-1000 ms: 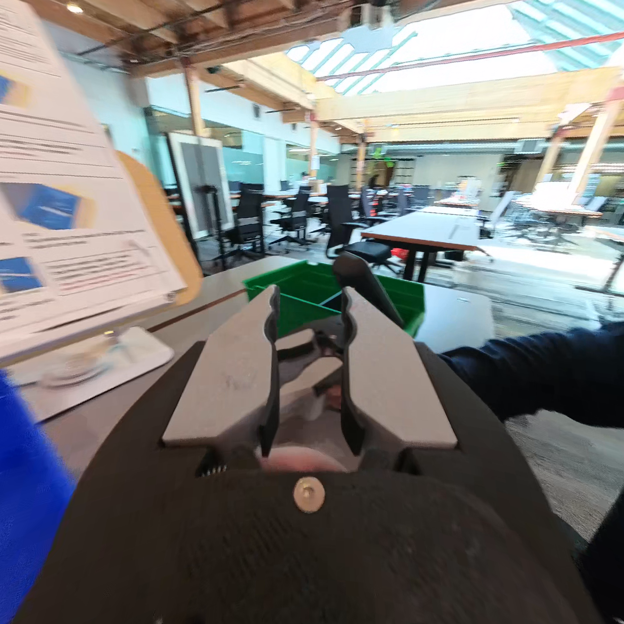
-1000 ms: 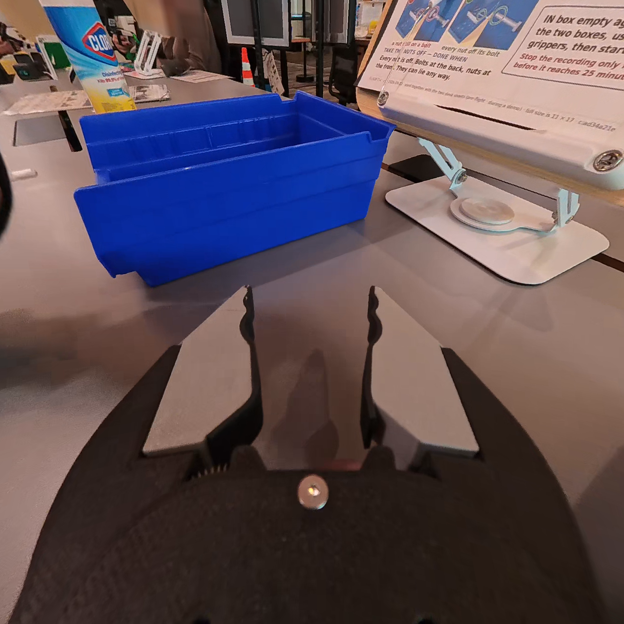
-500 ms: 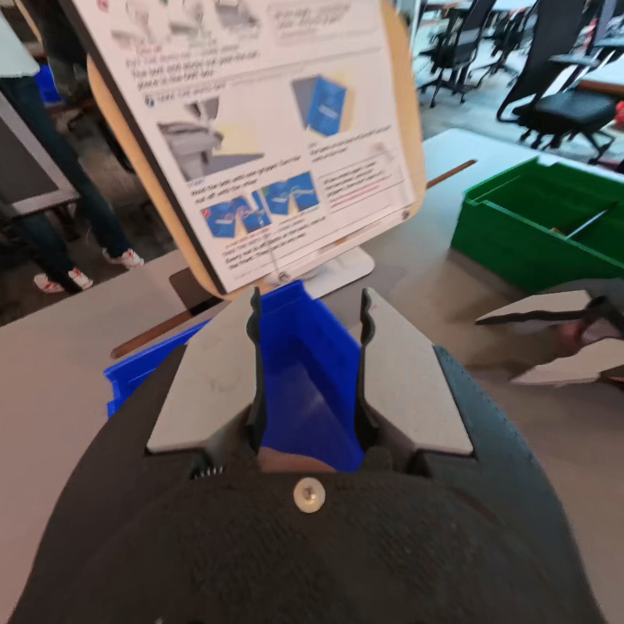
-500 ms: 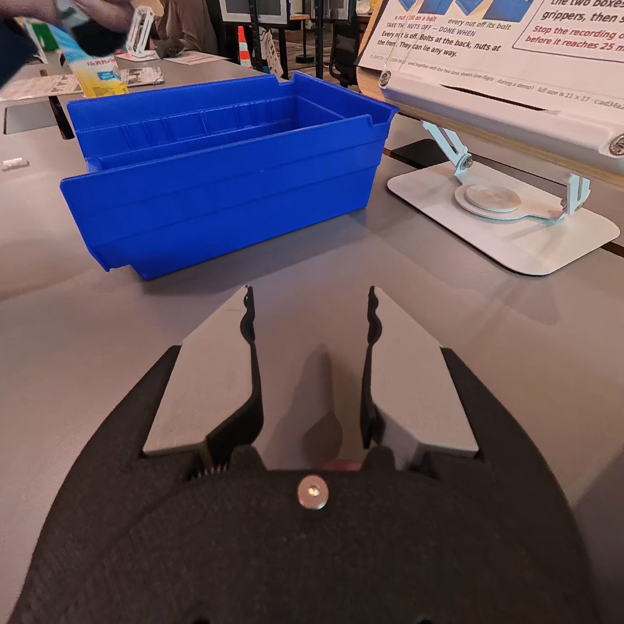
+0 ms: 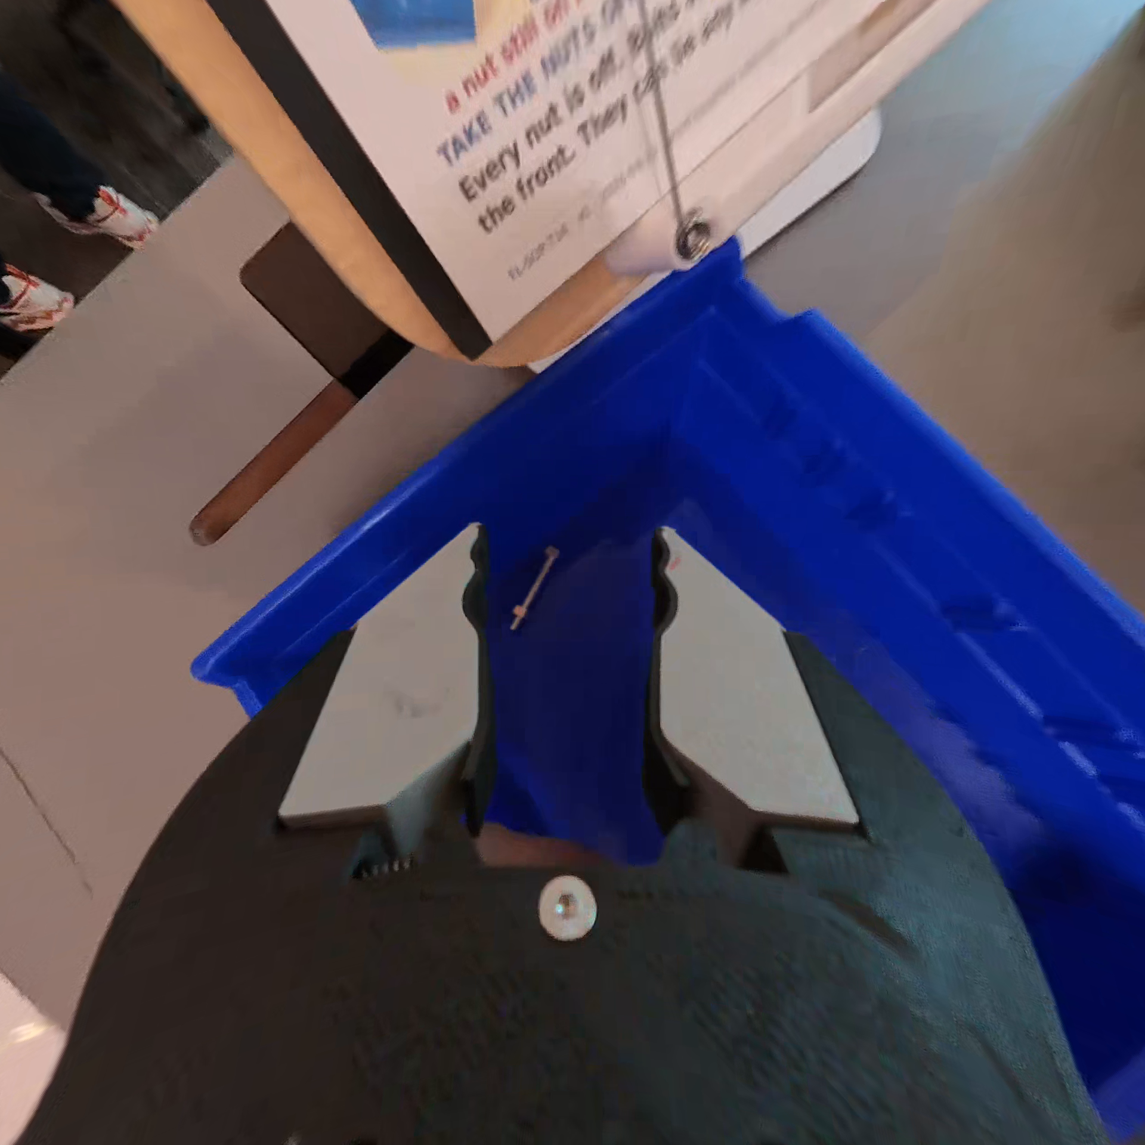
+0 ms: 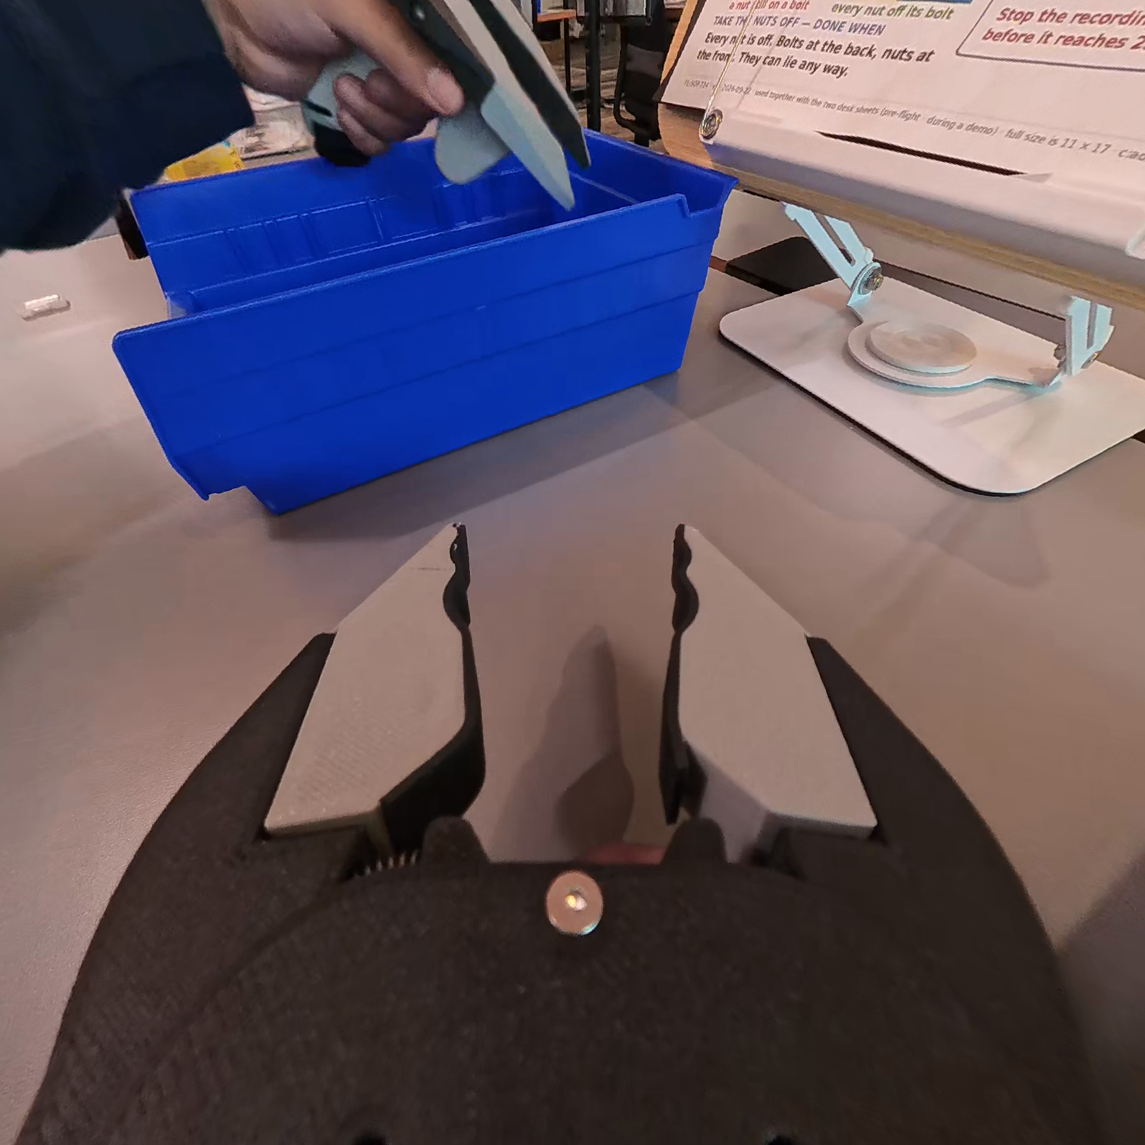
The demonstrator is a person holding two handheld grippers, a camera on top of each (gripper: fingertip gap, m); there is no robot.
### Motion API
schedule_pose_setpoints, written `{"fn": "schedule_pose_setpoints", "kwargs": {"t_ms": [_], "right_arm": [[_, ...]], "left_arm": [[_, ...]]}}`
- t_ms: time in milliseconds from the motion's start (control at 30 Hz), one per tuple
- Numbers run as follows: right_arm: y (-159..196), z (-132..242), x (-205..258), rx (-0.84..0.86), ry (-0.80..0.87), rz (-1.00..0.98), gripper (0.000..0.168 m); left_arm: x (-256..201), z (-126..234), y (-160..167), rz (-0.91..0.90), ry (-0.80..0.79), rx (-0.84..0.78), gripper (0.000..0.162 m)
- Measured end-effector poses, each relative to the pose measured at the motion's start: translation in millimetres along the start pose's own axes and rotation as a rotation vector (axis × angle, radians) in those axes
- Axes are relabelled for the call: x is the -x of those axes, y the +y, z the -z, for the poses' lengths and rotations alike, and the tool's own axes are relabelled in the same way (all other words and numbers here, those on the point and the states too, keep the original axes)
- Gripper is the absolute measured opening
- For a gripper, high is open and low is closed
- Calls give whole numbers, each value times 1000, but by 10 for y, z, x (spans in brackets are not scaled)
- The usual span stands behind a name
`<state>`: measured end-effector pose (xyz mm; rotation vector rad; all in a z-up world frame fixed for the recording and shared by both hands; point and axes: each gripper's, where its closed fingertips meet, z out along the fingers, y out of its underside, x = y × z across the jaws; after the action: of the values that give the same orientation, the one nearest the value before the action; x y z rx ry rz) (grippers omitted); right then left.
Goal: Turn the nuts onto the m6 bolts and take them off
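Two grey-fingered black grippers are both spread apart and empty. Nearest, the right gripper (image 6: 570, 539) hangs low over the bare grey table (image 6: 805, 619). Farther off, the left gripper (image 5: 567, 539) tilts down into the blue plastic bin (image 5: 836, 495), where one slim silver bolt with a nut (image 5: 534, 588) lies near the far corner, just past its fingertips. Beyond stands a white instruction board (image 6: 929, 93).

Glossy blue plastic bin (image 6: 396, 372), thin metal bolt (image 5: 534, 587), smooth matt grey table (image 6: 805, 588)
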<state>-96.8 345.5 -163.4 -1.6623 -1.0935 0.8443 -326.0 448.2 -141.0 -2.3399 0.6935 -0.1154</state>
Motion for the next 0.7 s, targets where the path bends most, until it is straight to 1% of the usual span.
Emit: {"fn": "schedule_pose_setpoints", "kwargs": {"t_ms": [33, 200, 233, 300, 400, 467, 500, 533, 567, 700], "right_arm": [[4, -3, 2, 2, -2, -1, 63], [9, -6, -2, 5, -10, -13, 63], [10, -6, -1, 5, -11, -15, 63], [9, -6, 0, 5, -14, -17, 62], [11, -6, 8, 5, -18, -15, 62], [9, -5, 15, 4, -20, -11, 62], [9, -4, 16, 3, -20, -10, 62], [8, -3, 19, 3, -21, -8, 61], [9, -3, 24, 3, -22, -6, 61], [15, -4, 53, 7, -29, 1, 61]], "left_arm": [[48, -69, 39, -27, -19, 41, 51], [97, -353, 303, -116, 28, 241, 42], [112, -395, 367, -114, 37, 282, 40], [108, -458, 455, -100, 61, 351, 42], [136, -529, 530, -154, 38, 413, 35], [186, -569, 651, -181, 4, 492, 32], [189, -581, 626, -170, 2, 483, 31], [234, -582, 636, -158, -22, 500, 24], [260, -584, 663, -147, -34, 520, 22], [168, -585, 679, -93, 13, 509, 13]]}}
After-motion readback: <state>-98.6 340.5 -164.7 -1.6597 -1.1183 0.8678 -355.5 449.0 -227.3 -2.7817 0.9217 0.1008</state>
